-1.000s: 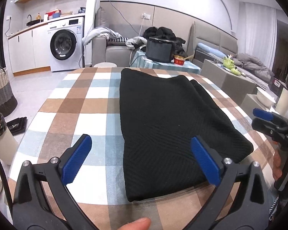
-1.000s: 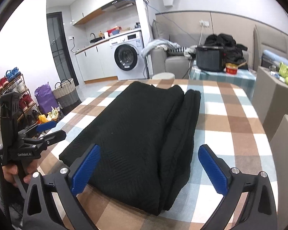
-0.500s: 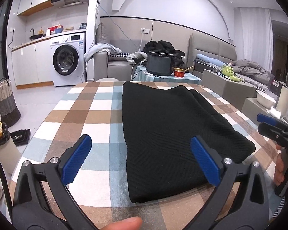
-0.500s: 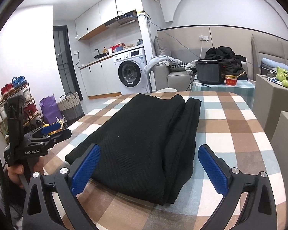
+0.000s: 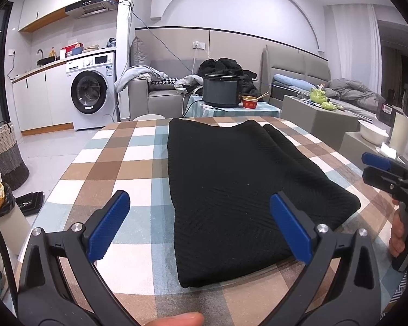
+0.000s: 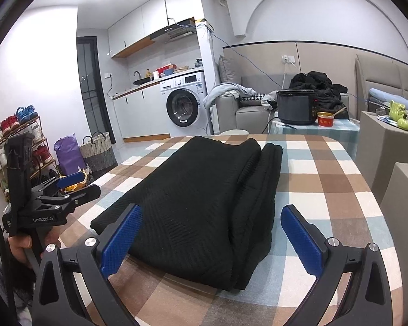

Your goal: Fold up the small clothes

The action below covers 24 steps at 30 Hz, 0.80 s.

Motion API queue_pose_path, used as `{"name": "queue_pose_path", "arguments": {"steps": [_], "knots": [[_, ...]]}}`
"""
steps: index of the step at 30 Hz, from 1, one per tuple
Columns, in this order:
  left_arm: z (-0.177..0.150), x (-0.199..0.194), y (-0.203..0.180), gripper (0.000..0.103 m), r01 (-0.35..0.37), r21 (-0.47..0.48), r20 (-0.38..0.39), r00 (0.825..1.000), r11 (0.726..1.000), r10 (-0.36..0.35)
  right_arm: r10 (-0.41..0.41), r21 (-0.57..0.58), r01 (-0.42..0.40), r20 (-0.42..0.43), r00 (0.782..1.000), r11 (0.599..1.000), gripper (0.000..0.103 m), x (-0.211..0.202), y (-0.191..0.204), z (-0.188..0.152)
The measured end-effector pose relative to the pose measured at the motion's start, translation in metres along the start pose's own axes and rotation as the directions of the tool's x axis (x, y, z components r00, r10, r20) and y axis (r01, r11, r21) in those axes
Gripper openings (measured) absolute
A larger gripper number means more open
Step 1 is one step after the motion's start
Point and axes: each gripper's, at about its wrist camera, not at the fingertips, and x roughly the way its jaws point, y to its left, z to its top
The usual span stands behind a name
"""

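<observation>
Now folded black garment (image 5: 239,190) ahead of both spread tools, untouched.

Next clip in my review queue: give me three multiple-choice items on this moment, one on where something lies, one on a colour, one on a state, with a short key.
1. Where does the black garment lie?
A. On the checked tablecloth
B. In the woven basket
C. On the sofa

2. What colour are the pads on the gripper fingers?
A. Red
B. Blue
C. Green

3. How do the left gripper and the right gripper stand?
A. Both shut on the garment
B. One open, one shut on cloth
C. Both open, holding nothing

Key:
1 A, the folded garment rests flat on the brown, blue and white checks in both wrist views.
2 B, both pads on each gripper show blue.
3 C, each wrist view shows its fingers spread wide with nothing between them.
</observation>
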Motion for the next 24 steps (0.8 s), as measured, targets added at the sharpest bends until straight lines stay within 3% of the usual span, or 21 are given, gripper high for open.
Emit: {"name": "queue_pose_path", "arguments": {"steps": [24], "knots": [[-0.0017, 0.0045, 0.0070, 0.102, 0.014, -0.031, -0.008, 1.000, 0.999, -0.015, -0.007, -0.019, 0.007, -0.008, 1.000, 1.000, 0.103, 0.0011, 0.0032, -0.0002]]}}
